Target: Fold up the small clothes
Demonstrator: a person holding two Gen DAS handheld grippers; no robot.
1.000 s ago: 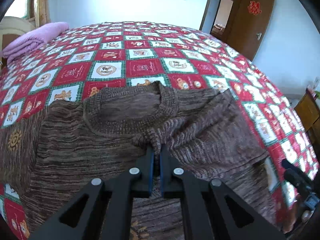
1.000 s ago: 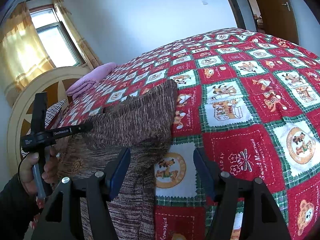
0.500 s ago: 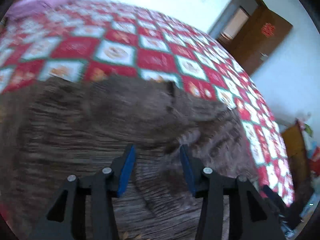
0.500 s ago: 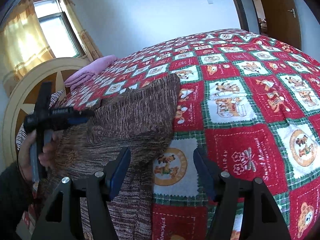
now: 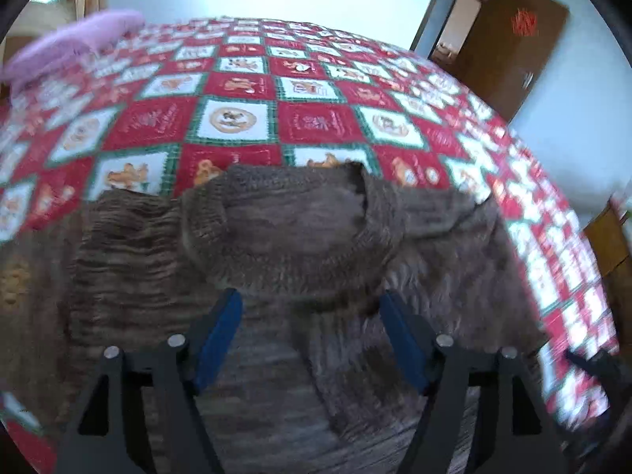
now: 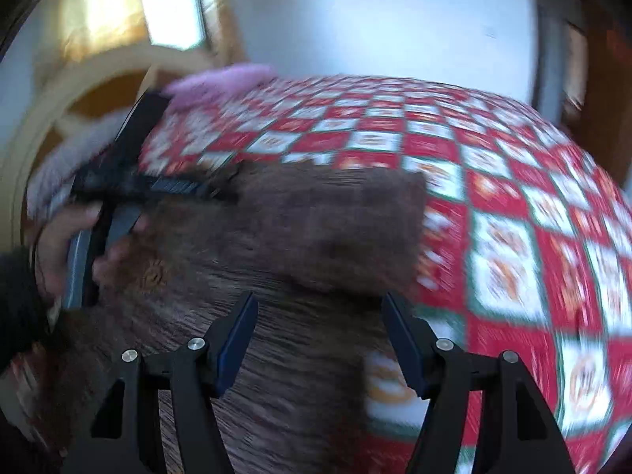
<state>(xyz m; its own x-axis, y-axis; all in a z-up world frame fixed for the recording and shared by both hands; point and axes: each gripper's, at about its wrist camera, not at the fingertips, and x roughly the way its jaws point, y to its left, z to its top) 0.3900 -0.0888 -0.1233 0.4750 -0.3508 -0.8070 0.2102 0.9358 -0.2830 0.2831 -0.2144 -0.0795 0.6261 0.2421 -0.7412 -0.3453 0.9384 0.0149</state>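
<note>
The left gripper (image 5: 310,310) stands with its jaws wide apart over the sweater (image 5: 276,245); they have just been opening, and nothing is pinched between the blue pads (image 5: 219,333) now. The pads hang just short of the ribbed collar (image 5: 292,276), which curves between them farther out. Whether the tips brush the knit below I cannot tell (the picture is a little smeared).

The right gripper (image 6: 318,314) is also spread wide and holds nothing. Its pads (image 6: 237,339) sit above the sweater's body, near the folded-in sleeve (image 6: 347,229) that lies across the chest. The right wrist view is heavily blurred, so fine contact cannot be judged there either.

The sweater, brown and striped, lies flat on the quilt (image 5: 237,118), collar pointing away from the left camera, one sleeve already turned inward over the front. In the right wrist view a hand (image 6: 59,249) in a dark sleeve grips the handle of the left tool at the sweater's far edge.

Beyond the sweater the quilt spreads out in red, white and green squares (cartoon bears and the like). A pink blanket (image 5: 75,43) sits folded at the far left corner of the bed. A brown door (image 5: 509,47) stands open at the upper right, with a red ornament (image 5: 523,23) on it.
</note>
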